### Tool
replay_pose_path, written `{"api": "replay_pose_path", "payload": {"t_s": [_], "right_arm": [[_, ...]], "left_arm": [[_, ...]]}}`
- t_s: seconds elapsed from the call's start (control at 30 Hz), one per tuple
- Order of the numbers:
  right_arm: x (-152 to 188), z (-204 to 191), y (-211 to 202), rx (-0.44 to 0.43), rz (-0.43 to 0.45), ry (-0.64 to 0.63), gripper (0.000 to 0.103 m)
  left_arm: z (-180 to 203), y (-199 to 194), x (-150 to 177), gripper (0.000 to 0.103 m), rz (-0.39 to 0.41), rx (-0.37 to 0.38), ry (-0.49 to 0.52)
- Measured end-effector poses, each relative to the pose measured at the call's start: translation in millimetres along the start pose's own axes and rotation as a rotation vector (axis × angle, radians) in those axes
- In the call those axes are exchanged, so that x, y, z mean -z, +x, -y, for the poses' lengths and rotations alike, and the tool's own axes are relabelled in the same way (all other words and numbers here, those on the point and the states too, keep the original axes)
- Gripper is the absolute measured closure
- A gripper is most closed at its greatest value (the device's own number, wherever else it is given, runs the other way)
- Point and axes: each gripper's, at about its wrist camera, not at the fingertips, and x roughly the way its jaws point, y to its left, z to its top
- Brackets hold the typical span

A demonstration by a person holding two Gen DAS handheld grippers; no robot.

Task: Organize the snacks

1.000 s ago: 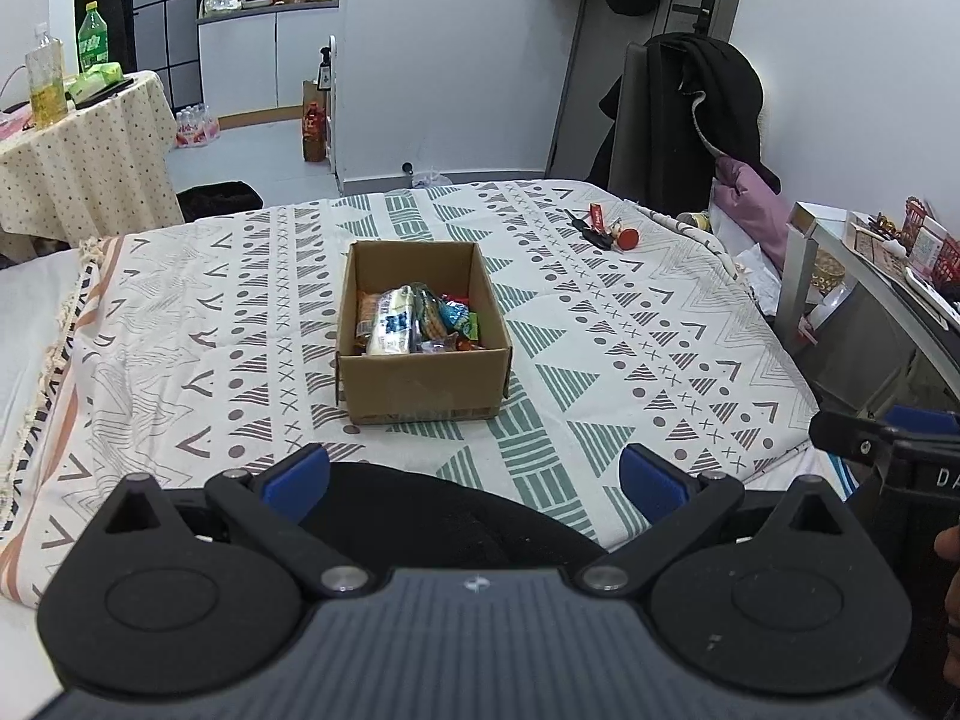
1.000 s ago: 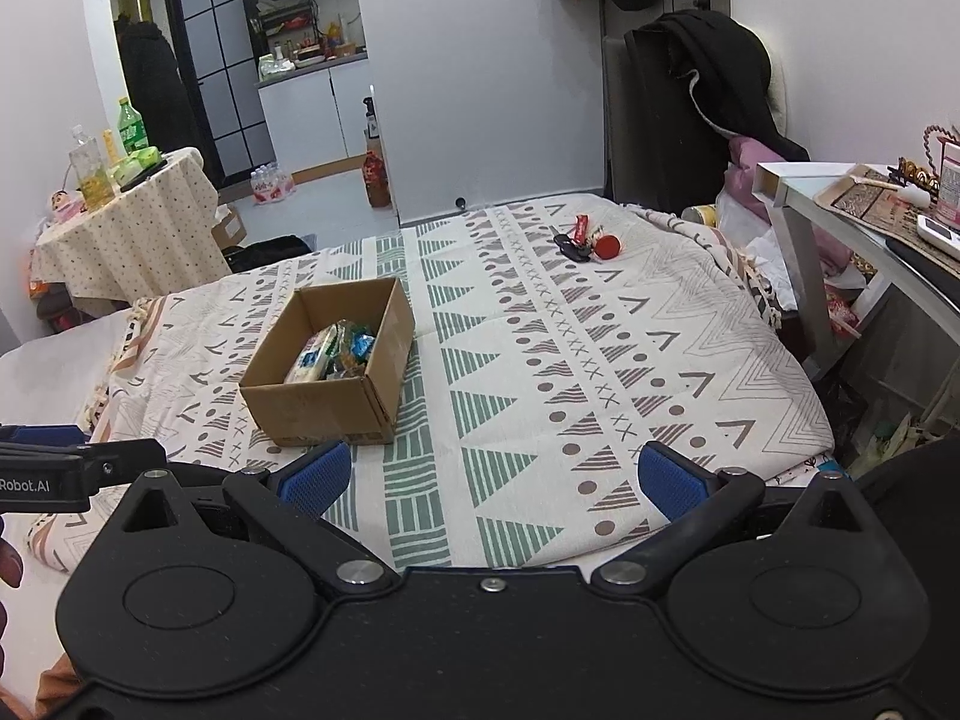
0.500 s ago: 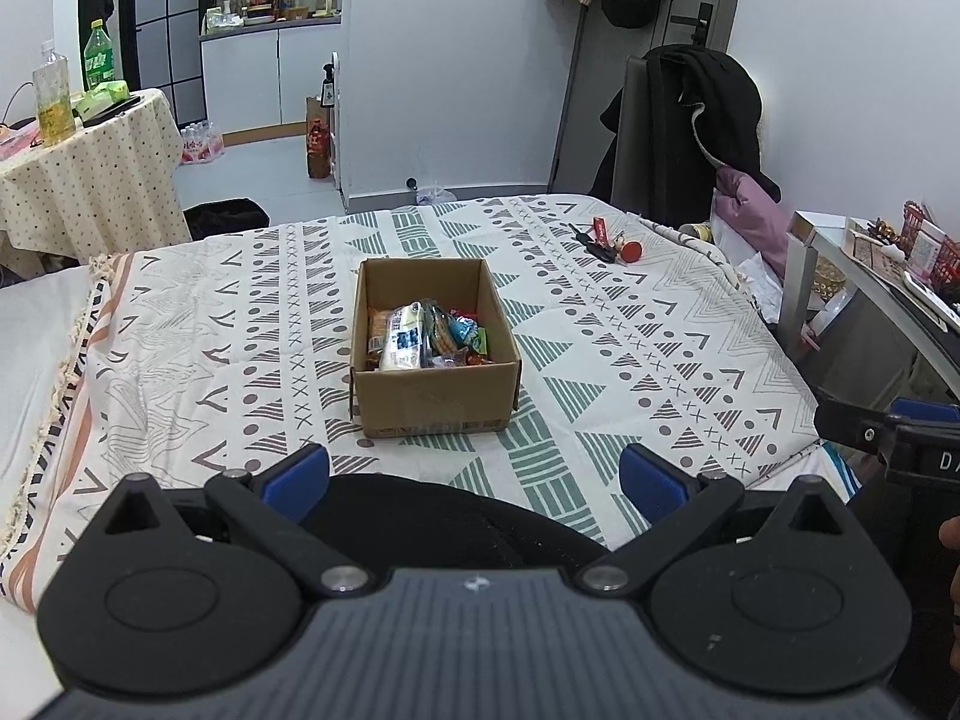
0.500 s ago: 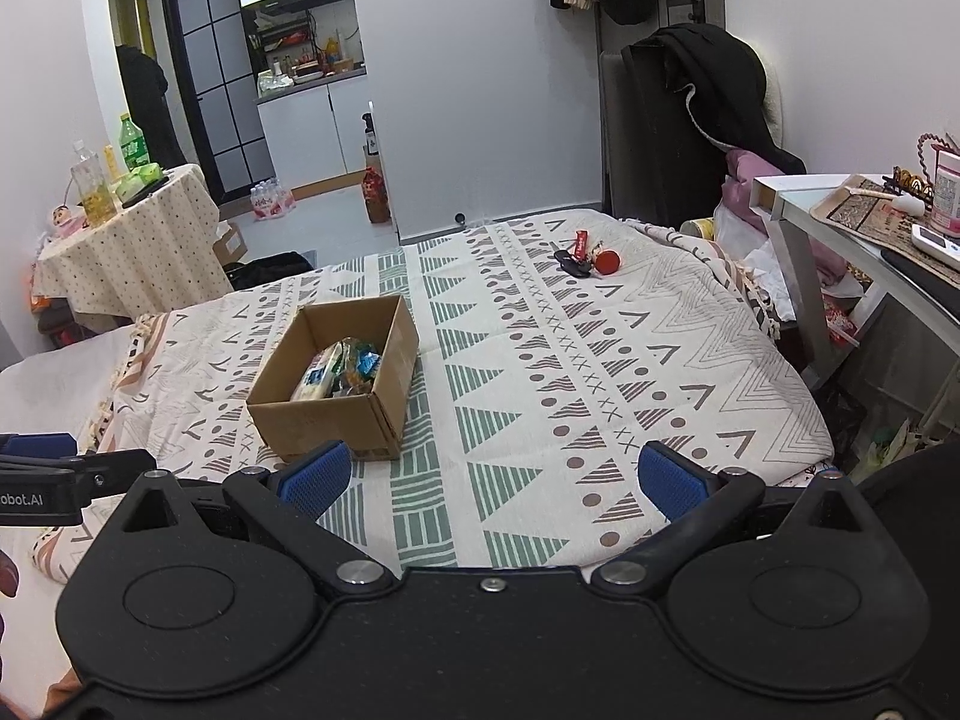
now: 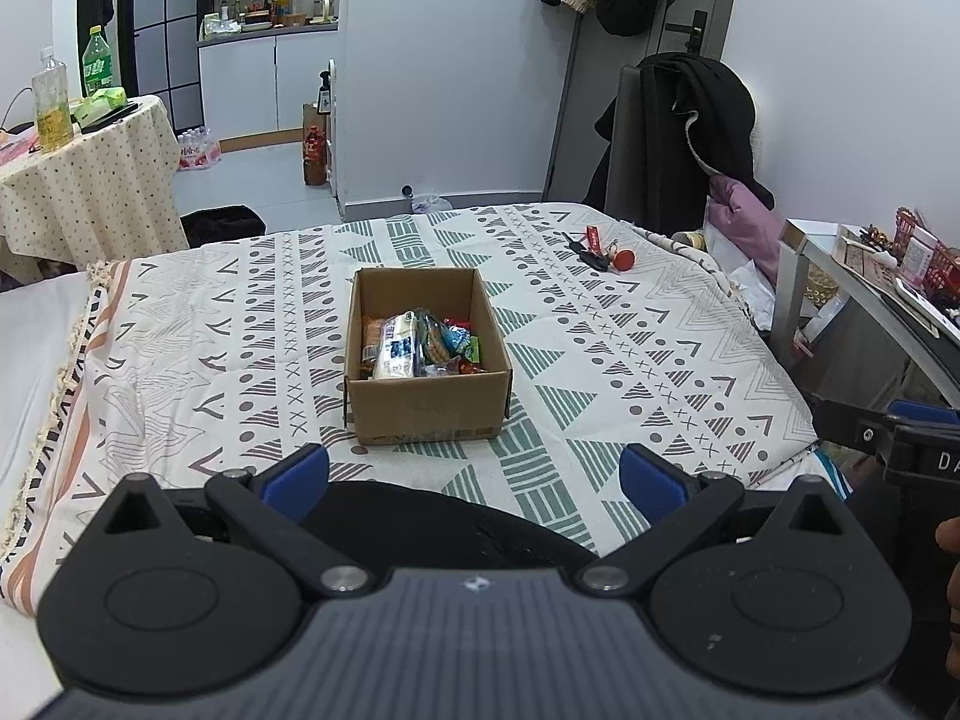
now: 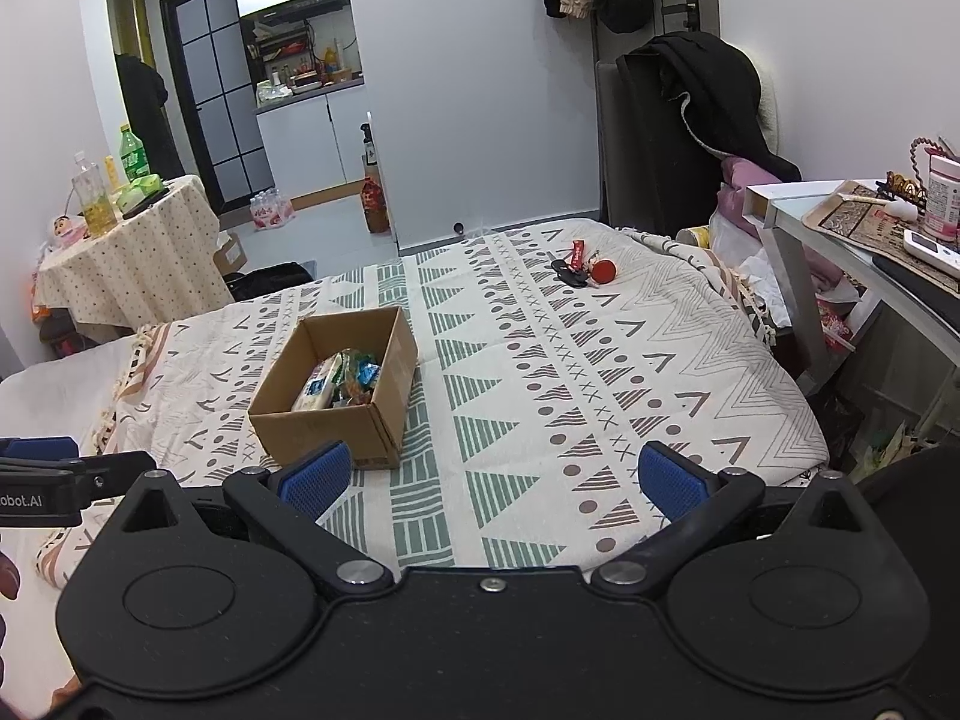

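Snacks are sitting in a cardboard box straight ahead of my left gripper, on the patterned bedspread — a pale packet lying lengthwise with smaller bright wrappers crowded beside it on the right. From my right gripper the box is lying ahead and off to the left, its near corner just beyond my left fingertip.

I am holding both pairs of fingers spread wide with nothing between them. Neither is touching the box or the cloth; both are hanging back at the near edge of the bed.

No wrapper is lying loose on the spread that I can see — the only other small things are a bunch of keys with a red tag, far ahead and to the right, well apart from the box. So I am judging this to be either the very start or the very close of the job; I cannot tell which from here.

If there is sorting to do, the next move is calling for my left fingers to go forward and down over the open top, lining up across the narrow width of the pale packet. The wrappers are packed close and look slippery, so a careless pinch could catch two at once.
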Motion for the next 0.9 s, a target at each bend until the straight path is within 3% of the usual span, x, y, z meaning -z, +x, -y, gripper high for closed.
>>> {"api": "replay_pose_path", "payload": {"t_s": [0.9], "right_arm": [[-1.8,2.2,-6.5,0.005,0.014,-0.007,0.0]], "left_arm": [[2.6,-5.9,-0.6,0.001,0.007,0.0,0.006]]}}
